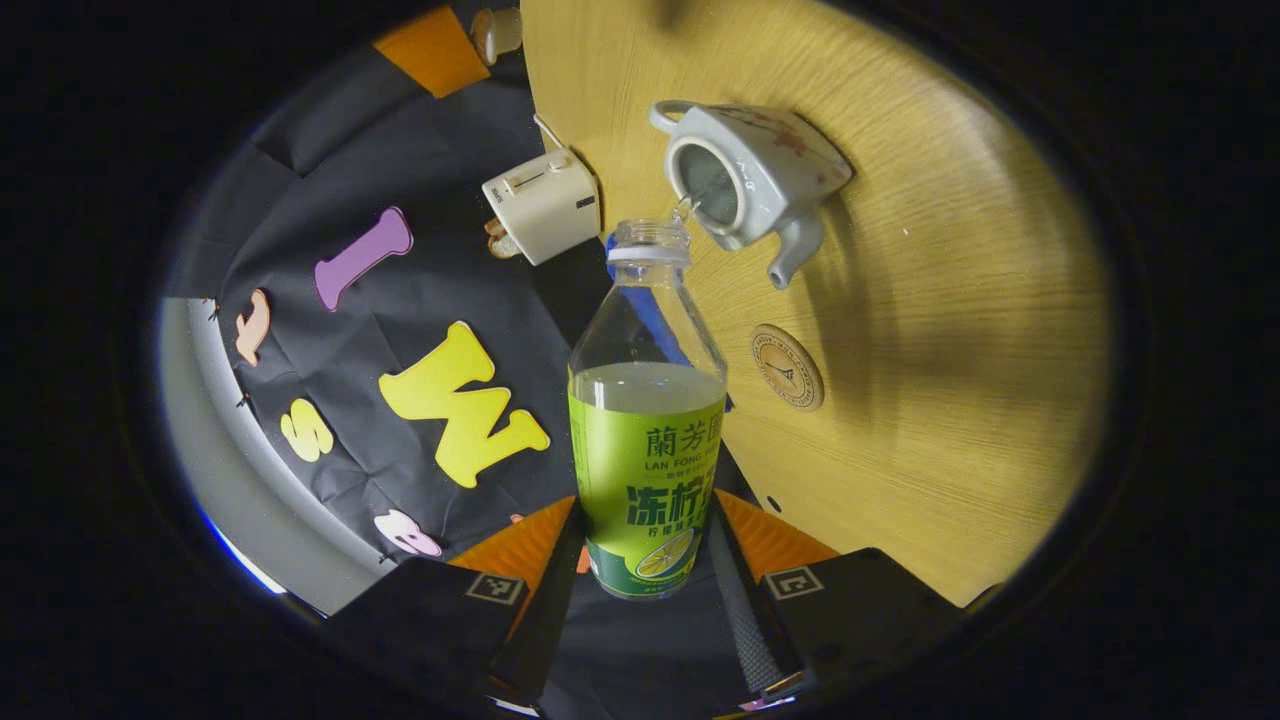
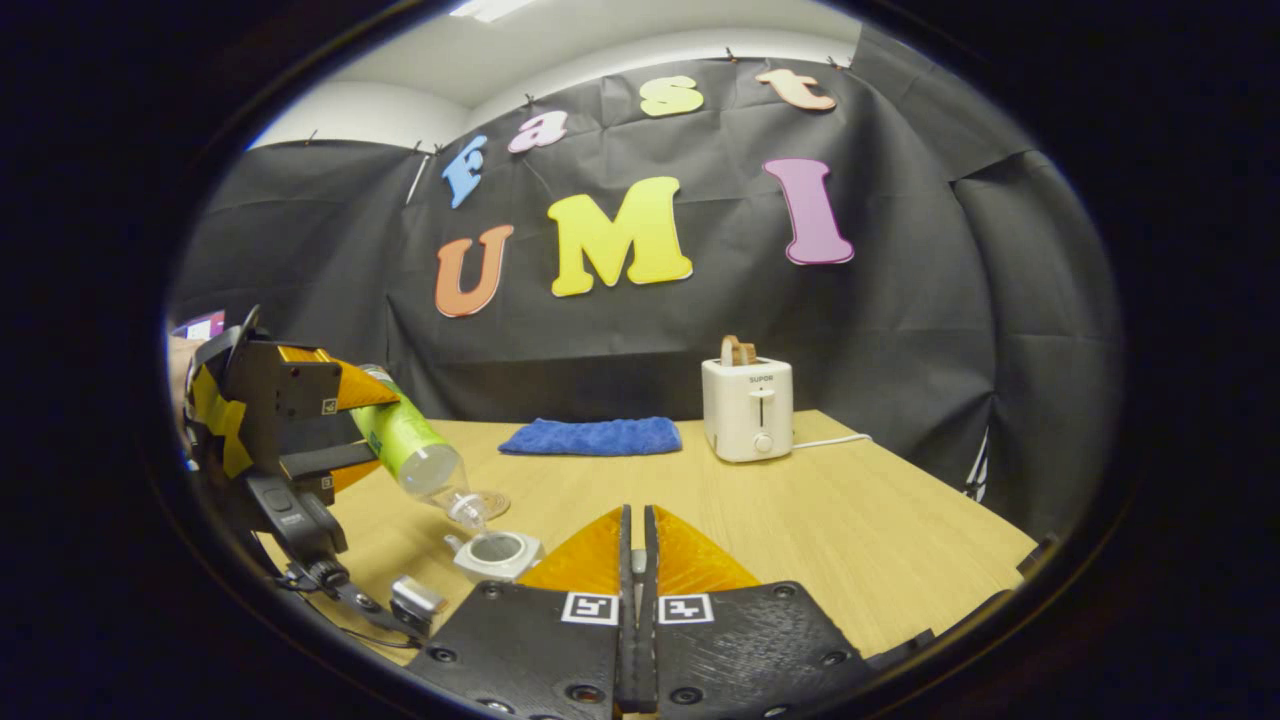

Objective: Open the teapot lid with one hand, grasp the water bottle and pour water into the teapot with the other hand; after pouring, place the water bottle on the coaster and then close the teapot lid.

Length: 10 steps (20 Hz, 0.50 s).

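Hidden / unclear: right gripper (image 2: 637, 560) fingers drawn together w/ a thin slit between; a small pale bit shows in the slit, can't tell what it is, so whether it grips anything can't be told. Teapot (image 2: 497, 553) partly cut off behind that gripper's finger in right gripper view; spout hidden there. Coaster (image 2: 487, 503) mostly behind bottle neck in the same view. Bottle base hidden between the left gripper's fingers.

Left gripper (image 1: 640, 560): fingers on both sides of water bottle (image 1: 648, 440), pressed on its lower body, label band. Bottle uncapped, tipped mouth-down toward teapot opening; thin stream at mouth (image 1: 683, 208) reaches the pot rim. In right gripper view same gripper (image 2: 300, 430) sits at left, bottle (image 2: 410, 445) slanted down over the pot.

Writing: bottle label printed, not transcribed. Toaster front carries a small brand mark. Coaster has a ring of tiny text, illegible.

Materials / shapes:
- Teapot (image 1: 755, 175): pale glazed ceramic, squarish body, short spout, loop handle, faint reddish floral print; lid off, round opening bare.
- Bottle: clear plastic, green wrap, pale liquid about half level.
- Coaster (image 1: 787, 367): round, wood-toned, dark emblem; lies on table just beside teapot, apart from it.
- Table (image 2: 850, 510): light wood grain.
- Toaster (image 2: 747, 408): cream, boxy, bread slice in slot, white cord.
- Cloth (image 2: 592, 436): blue, fuzzy, folded, at table's far edge.
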{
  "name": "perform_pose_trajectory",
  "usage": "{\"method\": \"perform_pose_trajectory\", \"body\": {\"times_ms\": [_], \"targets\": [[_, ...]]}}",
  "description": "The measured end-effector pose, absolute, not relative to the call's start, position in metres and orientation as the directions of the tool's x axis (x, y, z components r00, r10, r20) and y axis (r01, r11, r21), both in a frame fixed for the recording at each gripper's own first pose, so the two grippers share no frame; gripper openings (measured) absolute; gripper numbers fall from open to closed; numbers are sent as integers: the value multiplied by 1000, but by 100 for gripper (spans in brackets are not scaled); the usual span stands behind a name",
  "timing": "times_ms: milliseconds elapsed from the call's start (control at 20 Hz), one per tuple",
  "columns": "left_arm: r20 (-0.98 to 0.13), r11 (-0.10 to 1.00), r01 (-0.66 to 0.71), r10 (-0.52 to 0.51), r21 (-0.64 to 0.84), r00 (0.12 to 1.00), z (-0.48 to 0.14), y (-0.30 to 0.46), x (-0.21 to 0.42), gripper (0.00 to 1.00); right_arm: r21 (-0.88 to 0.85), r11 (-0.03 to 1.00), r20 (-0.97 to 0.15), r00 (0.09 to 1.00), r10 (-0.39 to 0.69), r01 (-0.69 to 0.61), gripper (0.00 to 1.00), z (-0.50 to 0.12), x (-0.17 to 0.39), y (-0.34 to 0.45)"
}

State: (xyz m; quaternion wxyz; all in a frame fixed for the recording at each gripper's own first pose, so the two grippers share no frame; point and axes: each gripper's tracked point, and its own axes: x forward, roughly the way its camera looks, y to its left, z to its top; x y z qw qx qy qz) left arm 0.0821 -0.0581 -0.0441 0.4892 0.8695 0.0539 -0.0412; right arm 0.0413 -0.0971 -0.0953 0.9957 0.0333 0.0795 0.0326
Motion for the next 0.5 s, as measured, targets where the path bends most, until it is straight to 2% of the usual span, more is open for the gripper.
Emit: {"method": "perform_pose_trajectory", "body": {"times_ms": [500], "targets": [[-75, -602, 77, 29, 795, 997, -29, -66, 81, 72, 73, 995, -149, 986, 74, -64, 0, -94, 38, -97]]}}
